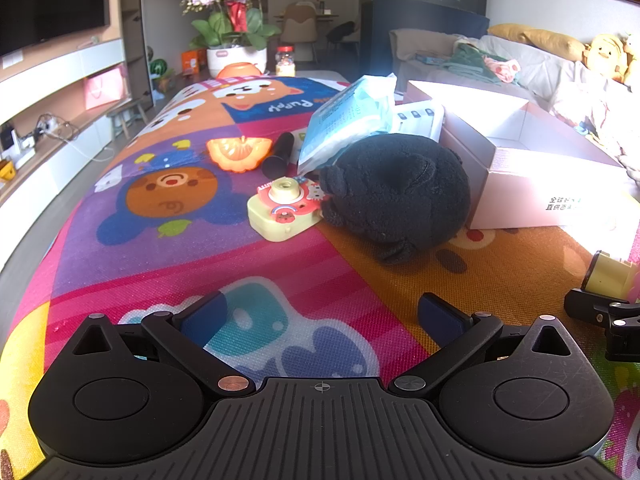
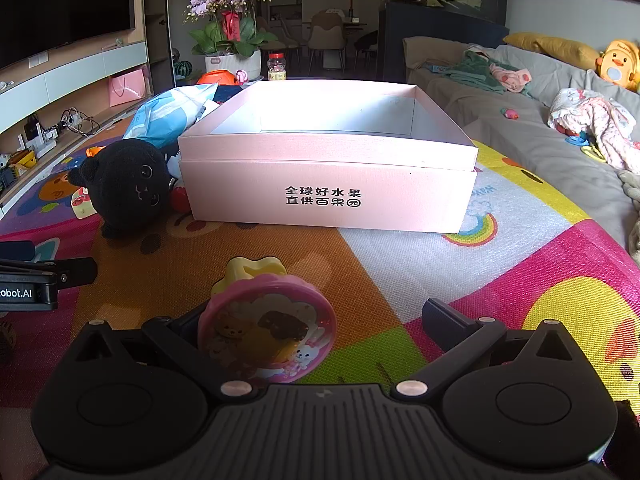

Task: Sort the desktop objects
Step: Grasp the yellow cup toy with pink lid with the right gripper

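Observation:
A pink open box stands on the colourful play mat; it also shows in the left wrist view. A black plush cat lies left of it, also in the right wrist view. A yellow toy camera sits beside the plush. A pink and yellow round toy lies between the fingers of my open right gripper, against the left finger. My left gripper is open and empty over the mat, short of the plush.
An orange bowl-shaped toy, a black cylinder and a blue plastic pack lie further back on the mat. A sofa with clothes runs along the right. A flower pot stands beyond the mat.

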Action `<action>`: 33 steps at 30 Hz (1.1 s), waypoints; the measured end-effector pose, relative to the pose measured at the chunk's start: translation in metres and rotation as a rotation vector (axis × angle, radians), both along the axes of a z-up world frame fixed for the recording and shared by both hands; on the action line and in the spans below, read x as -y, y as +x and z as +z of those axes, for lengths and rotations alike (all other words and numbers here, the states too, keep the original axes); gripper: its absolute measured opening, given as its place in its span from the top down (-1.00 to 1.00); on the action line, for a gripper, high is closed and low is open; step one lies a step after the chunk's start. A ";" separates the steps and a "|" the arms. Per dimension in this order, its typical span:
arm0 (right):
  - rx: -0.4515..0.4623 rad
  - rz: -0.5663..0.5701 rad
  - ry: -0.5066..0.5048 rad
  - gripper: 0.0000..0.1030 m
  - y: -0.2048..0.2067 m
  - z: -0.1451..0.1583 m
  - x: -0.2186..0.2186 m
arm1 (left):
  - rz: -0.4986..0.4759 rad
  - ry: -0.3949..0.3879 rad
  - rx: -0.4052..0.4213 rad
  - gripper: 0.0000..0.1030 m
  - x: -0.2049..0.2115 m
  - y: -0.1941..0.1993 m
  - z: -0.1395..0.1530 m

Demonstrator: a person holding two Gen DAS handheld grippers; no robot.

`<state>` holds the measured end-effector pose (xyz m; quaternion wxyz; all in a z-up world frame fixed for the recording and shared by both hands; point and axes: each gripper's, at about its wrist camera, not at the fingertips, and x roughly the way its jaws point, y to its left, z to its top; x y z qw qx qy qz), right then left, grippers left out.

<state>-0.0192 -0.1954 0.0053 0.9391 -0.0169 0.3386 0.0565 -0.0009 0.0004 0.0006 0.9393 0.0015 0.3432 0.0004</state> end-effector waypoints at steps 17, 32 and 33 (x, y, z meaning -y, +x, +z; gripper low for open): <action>0.000 0.000 0.000 -1.00 0.000 0.000 -0.001 | 0.000 -0.001 0.000 -1.00 0.000 0.000 0.000; -0.087 -0.011 -0.009 -1.00 0.011 0.005 -0.003 | -0.009 0.003 -0.016 -1.00 0.002 0.001 0.000; -0.097 -0.009 -0.012 -1.00 0.012 0.005 -0.003 | -0.011 0.004 -0.023 -1.00 0.003 0.001 0.001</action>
